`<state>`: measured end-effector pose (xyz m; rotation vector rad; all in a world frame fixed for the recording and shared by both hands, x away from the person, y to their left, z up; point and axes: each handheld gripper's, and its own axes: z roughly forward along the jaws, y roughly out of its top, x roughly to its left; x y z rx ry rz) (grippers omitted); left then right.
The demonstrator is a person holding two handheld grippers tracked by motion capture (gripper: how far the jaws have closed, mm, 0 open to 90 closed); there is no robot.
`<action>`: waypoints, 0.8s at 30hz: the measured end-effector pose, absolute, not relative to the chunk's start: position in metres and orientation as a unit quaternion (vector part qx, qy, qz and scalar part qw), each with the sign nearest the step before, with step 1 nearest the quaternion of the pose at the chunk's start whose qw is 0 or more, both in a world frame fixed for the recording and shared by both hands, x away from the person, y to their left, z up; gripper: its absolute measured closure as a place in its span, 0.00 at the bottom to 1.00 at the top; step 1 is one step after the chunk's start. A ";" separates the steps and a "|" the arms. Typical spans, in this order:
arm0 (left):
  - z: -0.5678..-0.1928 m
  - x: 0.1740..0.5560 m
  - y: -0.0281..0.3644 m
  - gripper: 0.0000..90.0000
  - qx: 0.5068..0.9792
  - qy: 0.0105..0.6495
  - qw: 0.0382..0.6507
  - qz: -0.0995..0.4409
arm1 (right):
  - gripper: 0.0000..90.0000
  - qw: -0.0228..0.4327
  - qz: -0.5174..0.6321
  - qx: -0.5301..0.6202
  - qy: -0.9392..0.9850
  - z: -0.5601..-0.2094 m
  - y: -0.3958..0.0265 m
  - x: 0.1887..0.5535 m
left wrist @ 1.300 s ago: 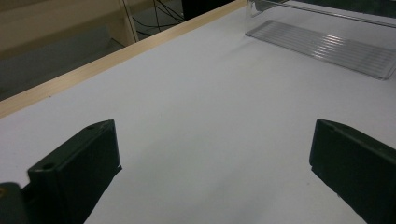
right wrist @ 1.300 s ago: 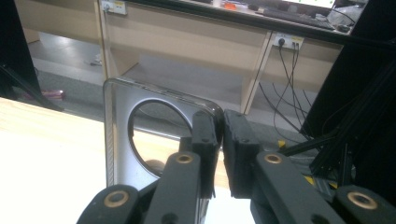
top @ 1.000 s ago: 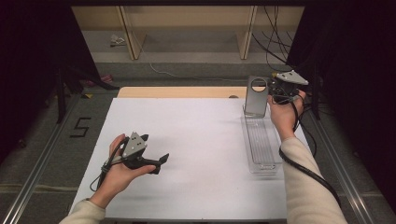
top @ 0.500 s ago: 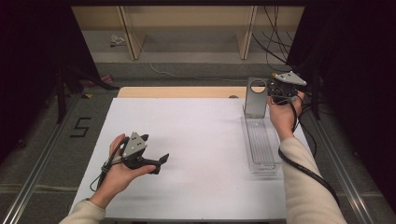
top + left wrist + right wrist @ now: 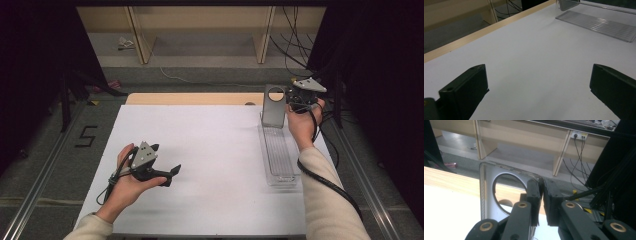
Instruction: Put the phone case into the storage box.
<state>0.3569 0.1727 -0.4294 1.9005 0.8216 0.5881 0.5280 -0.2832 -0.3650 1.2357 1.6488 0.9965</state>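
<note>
Nothing's moved since a sec ago: our right gripper still pinches the clear, round-holed plastic panel upright at far right, left gripper slack, w/ thin-edge grip liable to slip.

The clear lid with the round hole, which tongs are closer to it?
Right. The right tongs are clamped on the edge of the upright lid; the left tongs hover open over the white table, far away.
</note>
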 end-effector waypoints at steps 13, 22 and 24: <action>-0.429 0.357 0.172 0.01 0.778 0.335 0.475 0.240 | 0.93 0.410 0.390 0.494 0.661 -0.370 -0.284 0.529; -0.429 0.357 0.173 0.01 0.777 0.335 0.475 0.240 | 0.93 0.406 0.387 0.490 0.667 -0.373 -0.282 0.531; -0.429 0.357 0.173 0.01 0.777 0.335 0.475 0.240 | 0.93 0.406 0.385 0.491 0.668 -0.374 -0.282 0.531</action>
